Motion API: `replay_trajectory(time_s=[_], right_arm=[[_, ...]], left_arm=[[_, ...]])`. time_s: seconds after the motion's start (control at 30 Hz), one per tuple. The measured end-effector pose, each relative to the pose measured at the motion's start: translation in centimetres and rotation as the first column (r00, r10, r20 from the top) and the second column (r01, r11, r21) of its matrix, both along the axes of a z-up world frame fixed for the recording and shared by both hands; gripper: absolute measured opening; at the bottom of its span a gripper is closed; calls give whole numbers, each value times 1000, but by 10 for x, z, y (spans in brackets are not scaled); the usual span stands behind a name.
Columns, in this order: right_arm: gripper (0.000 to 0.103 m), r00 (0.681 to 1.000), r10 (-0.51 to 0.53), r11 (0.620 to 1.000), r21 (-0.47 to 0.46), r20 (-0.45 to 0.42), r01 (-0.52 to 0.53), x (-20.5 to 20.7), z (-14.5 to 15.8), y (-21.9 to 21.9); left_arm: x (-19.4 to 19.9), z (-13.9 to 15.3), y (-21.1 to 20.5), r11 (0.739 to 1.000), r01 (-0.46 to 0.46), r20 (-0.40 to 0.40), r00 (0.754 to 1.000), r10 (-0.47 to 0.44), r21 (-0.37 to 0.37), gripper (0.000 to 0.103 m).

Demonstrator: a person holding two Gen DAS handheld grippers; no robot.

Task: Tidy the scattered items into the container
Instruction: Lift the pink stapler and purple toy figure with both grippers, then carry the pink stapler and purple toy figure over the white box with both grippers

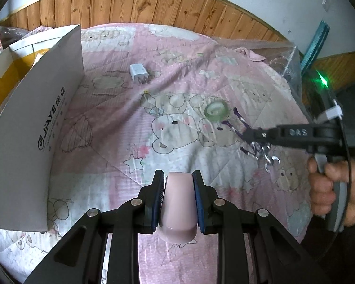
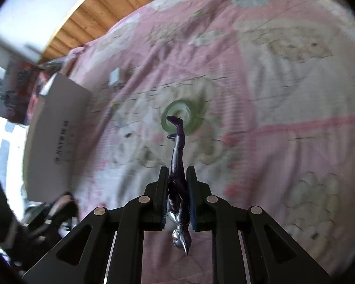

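Figure (image 2: 177,189) runs lengthwise between the right gripper's (image 2: 177,177) pads, clamped, legs pointing forward over the green ring (image 2: 191,118), head toward the camera. Left gripper (image 1: 178,182) grips a pink block (image 1: 178,201). Only the left view shows the charger (image 1: 138,72) sharply; the box (image 1: 35,127) is cut off.

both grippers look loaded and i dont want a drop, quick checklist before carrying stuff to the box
1. Left gripper clamped on the pink object: ok.
2. Right gripper clamped on the purple and silver figure: ok, though its legs stick out well past the pads.
3. Cardboard box open for dropping in: cannot tell, only its outer wall shows.
4. Green ring off the bed: not ok.
5. White charger off the bed: not ok.
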State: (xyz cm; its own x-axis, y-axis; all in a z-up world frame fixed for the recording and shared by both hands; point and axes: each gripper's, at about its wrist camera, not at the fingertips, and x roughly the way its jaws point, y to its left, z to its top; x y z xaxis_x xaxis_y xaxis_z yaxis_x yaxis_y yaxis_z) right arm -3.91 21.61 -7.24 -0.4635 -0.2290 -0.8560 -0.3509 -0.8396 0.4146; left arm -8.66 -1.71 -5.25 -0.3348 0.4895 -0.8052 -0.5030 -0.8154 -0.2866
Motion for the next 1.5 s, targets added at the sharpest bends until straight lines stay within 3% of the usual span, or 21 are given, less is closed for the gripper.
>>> replay_trajectory(time_s=[0.3, 0.8, 1.5], right_arm=[[15, 998, 33, 998, -44, -50, -35, 15, 21, -35], [15, 982, 134, 990, -28, -132, -139, 22, 63, -102], [16, 928, 299, 954, 36, -222, -298, 11, 129, -185]], left_arm=[[8, 25, -10, 1000, -1, -48, 999, 2, 28, 25], [26, 50, -46, 999, -49, -98, 994, 48, -14, 25], [29, 96, -101, 989, -105, -138, 983, 119, 106, 25]])
